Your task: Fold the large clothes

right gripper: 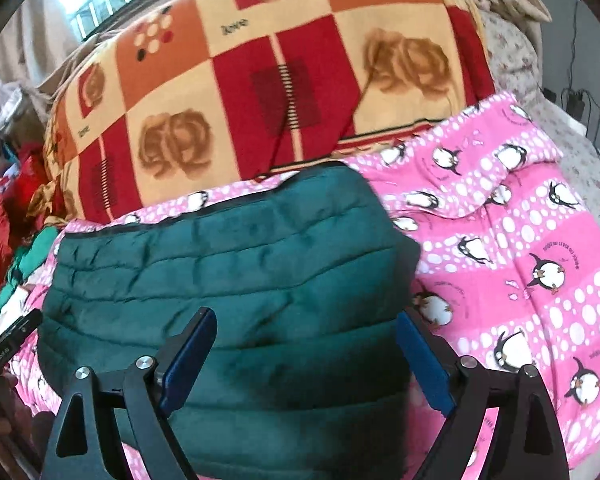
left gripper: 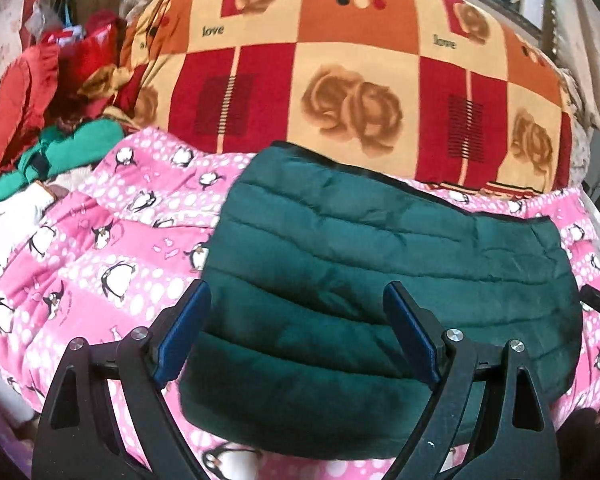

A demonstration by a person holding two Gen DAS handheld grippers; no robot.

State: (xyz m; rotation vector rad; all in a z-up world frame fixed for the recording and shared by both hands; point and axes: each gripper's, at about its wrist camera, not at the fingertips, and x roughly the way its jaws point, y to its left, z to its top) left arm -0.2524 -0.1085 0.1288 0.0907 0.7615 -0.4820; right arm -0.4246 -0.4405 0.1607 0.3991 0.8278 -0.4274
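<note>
A dark green quilted puffer garment (left gripper: 380, 272) lies folded in a compact rectangle on a pink penguin-print blanket (left gripper: 100, 248). My left gripper (left gripper: 300, 300) is open and empty, its blue-padded fingers (left gripper: 180, 340) spread above the garment's near left part. In the right wrist view the same garment (right gripper: 228, 264) lies on the pink blanket (right gripper: 520, 240). My right gripper (right gripper: 306, 328) is open and empty, hovering over the garment's near right edge. The tip of the other gripper (right gripper: 8, 340) shows at the left edge.
A red, orange and cream rose-print blanket (left gripper: 340, 72) is heaped behind the garment. A pile of red and green clothes (left gripper: 52, 120) lies at the far left. Cables and a floral sheet (right gripper: 572, 100) are at the far right.
</note>
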